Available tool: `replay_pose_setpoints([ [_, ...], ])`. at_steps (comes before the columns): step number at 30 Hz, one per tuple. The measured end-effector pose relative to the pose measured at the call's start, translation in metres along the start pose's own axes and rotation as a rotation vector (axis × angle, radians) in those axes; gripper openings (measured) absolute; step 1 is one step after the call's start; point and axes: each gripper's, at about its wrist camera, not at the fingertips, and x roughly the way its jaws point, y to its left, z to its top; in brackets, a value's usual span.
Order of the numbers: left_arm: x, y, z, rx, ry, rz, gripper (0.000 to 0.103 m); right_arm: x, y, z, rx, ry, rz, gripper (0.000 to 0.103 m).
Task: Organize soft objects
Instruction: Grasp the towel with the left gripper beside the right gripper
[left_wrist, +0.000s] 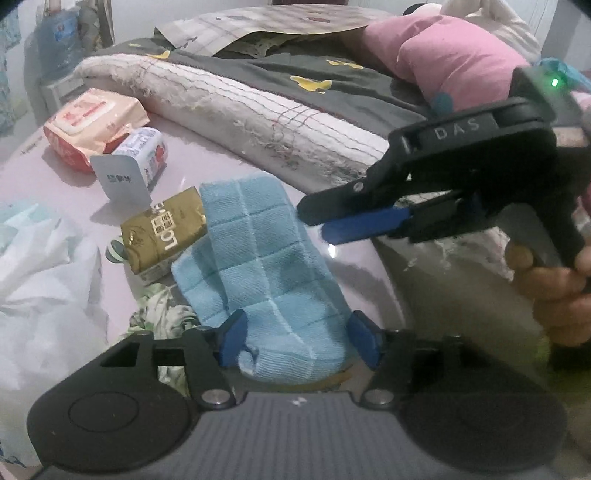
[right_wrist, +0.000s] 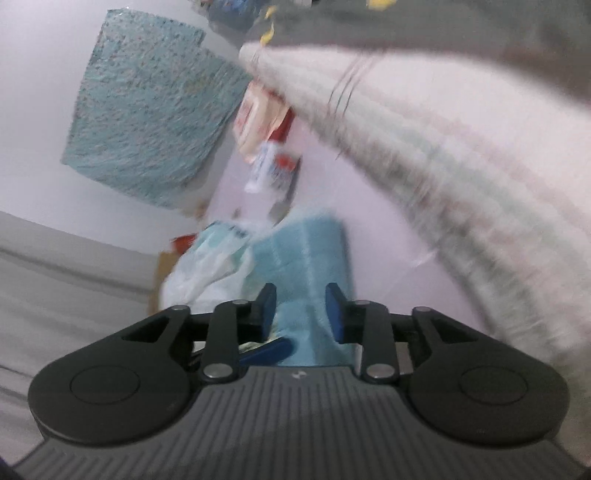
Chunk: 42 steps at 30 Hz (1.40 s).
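Left gripper (left_wrist: 299, 341) fingers (left_wrist: 232, 341) astride blue towel (left_wrist: 266, 258)

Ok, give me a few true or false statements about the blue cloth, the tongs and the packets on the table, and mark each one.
1. The blue cloth lies between the left tongs' open fingers. True.
2. The gold packet lies on top of the cloth. False: it lies beside the cloth's left edge.
3. The right tongs grip the pink pillow. False: they are nearly closed over the cloth's right edge, holding nothing.
4. A folded cream blanket lies behind the cloth. True.
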Motion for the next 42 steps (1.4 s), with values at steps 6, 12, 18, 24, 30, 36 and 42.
replay_pose_setpoints([
  [6, 0.013, 0.002, 0.006, -0.032, 0.030, 0.012, 0.077, 0.022, -0.003, -0.003, 0.000, 0.088, 0.000, 0.047],
  [12, 0.021, 0.011, 0.008, -0.090, 0.061, 0.017, 0.077, 0.036, -0.002, -0.008, 0.036, 0.123, 0.055, 0.051],
  [18, 0.022, 0.009, 0.008, -0.076, 0.057, 0.043, 0.066, 0.033, -0.006, -0.013, 0.084, 0.123, 0.182, 0.051],
  [24, 0.020, 0.009, 0.008, -0.040, 0.054, 0.077, 0.046, 0.031, -0.001, -0.015, 0.062, 0.103, 0.148, 0.051],
  [30, 0.017, 0.015, 0.008, -0.073, 0.042, 0.054, 0.038, 0.030, 0.007, -0.019, 0.000, 0.070, 0.009, 0.047],
  [36, 0.010, 0.014, 0.005, -0.096, 0.028, 0.030, 0.037, 0.042, 0.010, -0.032, 0.012, 0.091, 0.023, 0.026],
  [42, -0.023, 0.006, 0.003, -0.097, -0.059, 0.005, 0.037, 0.013, 0.041, -0.040, -0.077, 0.026, 0.039, 0.024],
])
